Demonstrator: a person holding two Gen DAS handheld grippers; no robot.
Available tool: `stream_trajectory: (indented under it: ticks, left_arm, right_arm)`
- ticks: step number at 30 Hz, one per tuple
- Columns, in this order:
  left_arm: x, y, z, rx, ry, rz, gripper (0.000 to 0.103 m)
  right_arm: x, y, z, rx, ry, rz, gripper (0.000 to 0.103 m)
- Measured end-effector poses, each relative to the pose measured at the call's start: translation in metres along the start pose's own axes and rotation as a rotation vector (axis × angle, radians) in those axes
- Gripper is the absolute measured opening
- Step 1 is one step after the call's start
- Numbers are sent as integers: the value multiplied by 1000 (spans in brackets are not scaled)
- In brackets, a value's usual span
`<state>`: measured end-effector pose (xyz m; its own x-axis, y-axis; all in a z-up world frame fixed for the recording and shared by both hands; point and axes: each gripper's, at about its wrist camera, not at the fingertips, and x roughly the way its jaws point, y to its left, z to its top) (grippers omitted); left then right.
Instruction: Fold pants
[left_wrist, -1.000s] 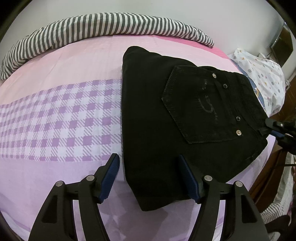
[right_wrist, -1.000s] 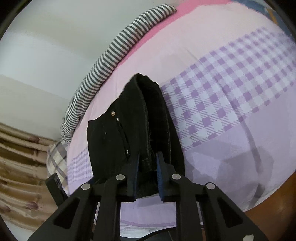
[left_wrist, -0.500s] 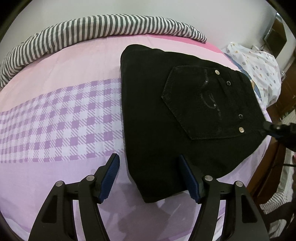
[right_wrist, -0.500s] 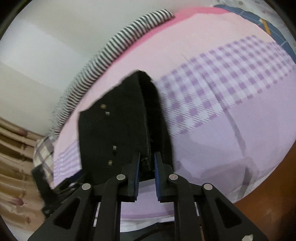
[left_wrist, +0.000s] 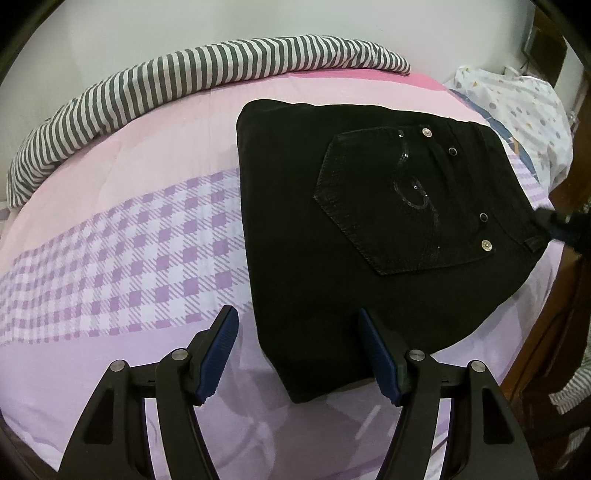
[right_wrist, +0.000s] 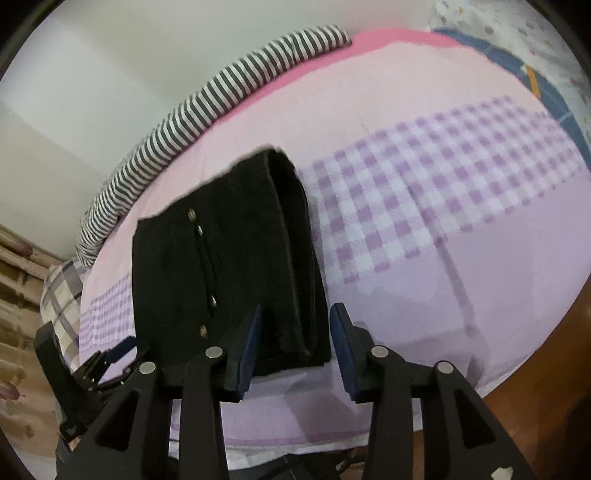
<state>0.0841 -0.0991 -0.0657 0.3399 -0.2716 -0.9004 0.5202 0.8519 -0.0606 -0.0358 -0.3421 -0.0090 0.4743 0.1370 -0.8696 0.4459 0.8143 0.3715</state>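
Black pants (left_wrist: 332, 229) lie folded into a thick rectangle on the pink and purple bedsheet (left_wrist: 129, 240), back pocket with studs facing up. My left gripper (left_wrist: 297, 317) hovers open over the pants' near corner, its blue pads clear of the cloth. In the right wrist view the pants (right_wrist: 229, 266) show their stacked folded edge. My right gripper (right_wrist: 298, 314) straddles that edge and its jaws are opening; the cloth sits between the pads without being pressed. The right gripper's tip (left_wrist: 554, 225) shows at the waistband corner in the left wrist view.
A grey and white striped roll (left_wrist: 184, 81) lines the far edge of the bed. White dotted bedding (left_wrist: 517, 107) lies at the far right, a plaid cloth (right_wrist: 59, 291) at the other end. Brown wood (right_wrist: 535, 350) borders the mattress edge close to the pants.
The right gripper's pads, shut on the pants' folded edge before, have spread apart and let the cloth go. The left gripper has stayed open and has barely shifted.
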Motion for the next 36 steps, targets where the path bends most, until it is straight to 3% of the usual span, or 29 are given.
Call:
stream_trajectory:
  ticks: [3, 9, 14, 20, 28, 36]
  left_arm:
    - [1, -1, 0, -1, 5, 3, 68]
    - [1, 0, 0, -1, 8, 12, 68]
    - [1, 0, 0, -3, 10, 10, 68]
    - [3, 3, -1, -8, 17, -8, 68]
    - [1, 12, 1, -63, 15, -59, 69]
    - [-10, 5, -5, -19, -13, -50, 69]
  right_arm:
    - [-13, 12, 16, -50, -73, -2, 37]
    - [-6, 47, 48, -136, -123, 28, 37]
    - [23, 63, 65, -163, -95, 28, 36]
    - [58, 52, 77, -155, -28, -47, 30]
    - [46, 43, 68, -138, -7, -15, 30]
    - [11, 43, 10, -207, 59, -4, 30]
